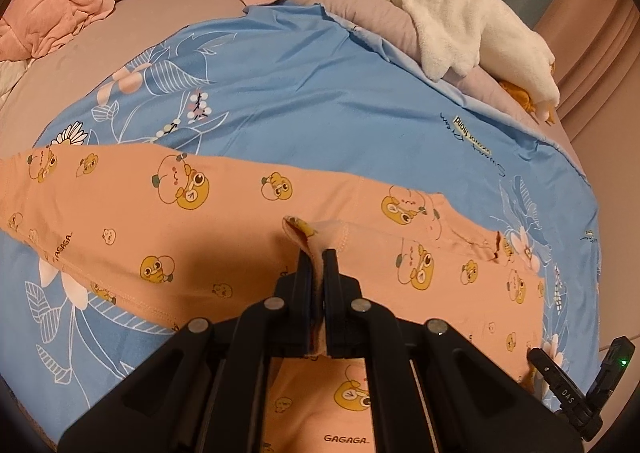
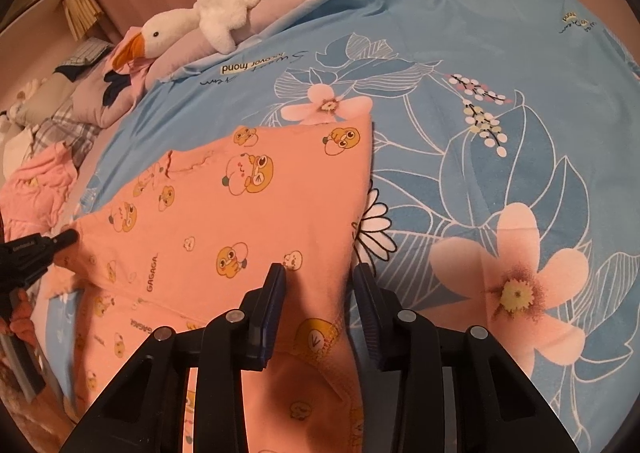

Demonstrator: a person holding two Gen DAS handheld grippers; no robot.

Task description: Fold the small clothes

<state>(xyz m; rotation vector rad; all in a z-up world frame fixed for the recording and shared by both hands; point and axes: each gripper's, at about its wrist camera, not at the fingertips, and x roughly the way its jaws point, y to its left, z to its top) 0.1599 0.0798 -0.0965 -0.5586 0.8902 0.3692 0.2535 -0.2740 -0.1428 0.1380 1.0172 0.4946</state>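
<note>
Currently left gripper [image 1: 319, 253] is fully closed, pinching a fold of the peach garment [image 1: 224, 213] between its pads. In the left wrist view the garment lies flat across the blue floral bedspread [image 1: 320, 93], running 9 to 4 o'clock. Right gripper [image 2: 320, 273] is part open, jaws apart over the garment's edge [image 2: 256, 221], pads not pressing on cloth; the right pad hangs over bedspread. White goose plush [image 1: 460, 21] sits at 1 o'clock on the pillow ridge. Crumpled pink clothing [image 1: 52, 9] is at 10 o'clock, well apart from the garment.
</note>
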